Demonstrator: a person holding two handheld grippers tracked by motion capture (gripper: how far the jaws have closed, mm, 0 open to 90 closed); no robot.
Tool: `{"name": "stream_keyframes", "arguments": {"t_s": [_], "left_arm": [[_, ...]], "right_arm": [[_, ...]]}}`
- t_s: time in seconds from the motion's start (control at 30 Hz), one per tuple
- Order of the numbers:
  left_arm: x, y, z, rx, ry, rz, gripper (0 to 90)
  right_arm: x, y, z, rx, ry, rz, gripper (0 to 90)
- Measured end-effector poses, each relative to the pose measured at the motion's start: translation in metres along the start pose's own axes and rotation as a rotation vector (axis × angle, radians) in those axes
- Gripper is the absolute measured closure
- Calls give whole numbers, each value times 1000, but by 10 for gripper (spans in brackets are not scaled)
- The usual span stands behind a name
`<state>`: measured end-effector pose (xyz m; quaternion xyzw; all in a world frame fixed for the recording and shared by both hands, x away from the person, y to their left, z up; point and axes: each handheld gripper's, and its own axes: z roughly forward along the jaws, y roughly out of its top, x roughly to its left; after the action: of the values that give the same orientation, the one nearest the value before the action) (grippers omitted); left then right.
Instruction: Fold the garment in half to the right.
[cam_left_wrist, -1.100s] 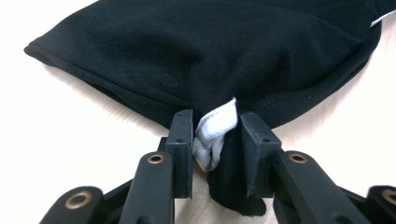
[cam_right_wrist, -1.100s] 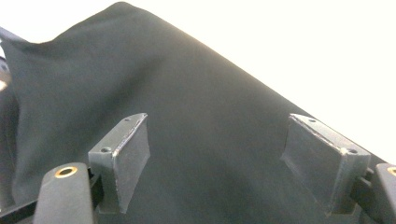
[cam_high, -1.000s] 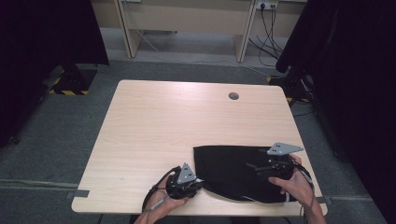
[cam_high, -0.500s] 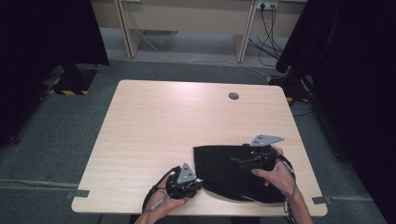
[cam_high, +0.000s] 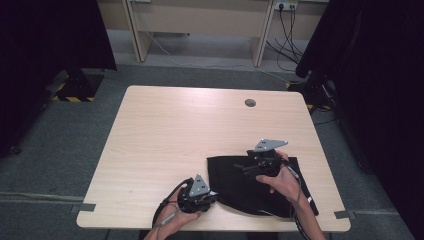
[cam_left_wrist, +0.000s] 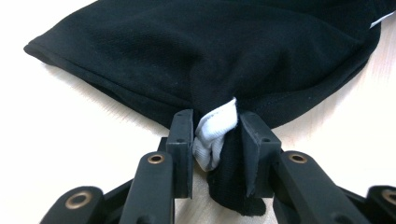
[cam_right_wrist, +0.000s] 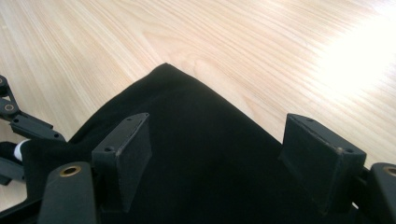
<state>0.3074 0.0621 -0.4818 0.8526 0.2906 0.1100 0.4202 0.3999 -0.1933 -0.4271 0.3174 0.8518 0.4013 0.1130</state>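
A black cloth (cam_high: 250, 187) lies folded at the lower right of the table (cam_high: 170, 135) in the high view. The left gripper (cam_left_wrist: 215, 140) pinches its bunched corner, white lining showing, at the lower middle. The right gripper (cam_right_wrist: 215, 154) hangs over the cloth's upper edge, jaws spread wide, nothing between them.

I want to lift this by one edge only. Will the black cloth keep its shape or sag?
It will probably sag: the black cloth bunches into folds where the left gripper pinches it. It looks light, lying thin and flat on the table. The matte knit seems unlikely to slip from the pads.
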Motion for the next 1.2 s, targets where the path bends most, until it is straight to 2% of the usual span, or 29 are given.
{"name": "stream_keyframes", "arguments": {"t_s": [0.27,0.63,0.73,0.83,0.87,1.0,1.07,1.2], "left_arm": [[0,0,0,-1,-2,-4,674],[0,-1,0,1,-3,-13,674],[0,-1,-1,-1,14,-4,674],[0,-1,-1,0,6,-9,674],[0,-1,0,-3,-11,-15,674],[0,-1,-1,0,1,-14,674],[1,-1,-1,-8,10,2,674],[0,-1,-1,-2,8,-11,674]], "right_arm": [[5,14,16,1,9,-17,250],[17,35,48,36,34,-56,253],[21,37,55,47,44,-65,256],[22,39,62,59,45,-66,263],[22,39,64,62,46,-68,265],[23,40,74,78,54,-71,274],[25,40,79,87,61,-78,283],[28,40,90,103,70,-82,301]]}}
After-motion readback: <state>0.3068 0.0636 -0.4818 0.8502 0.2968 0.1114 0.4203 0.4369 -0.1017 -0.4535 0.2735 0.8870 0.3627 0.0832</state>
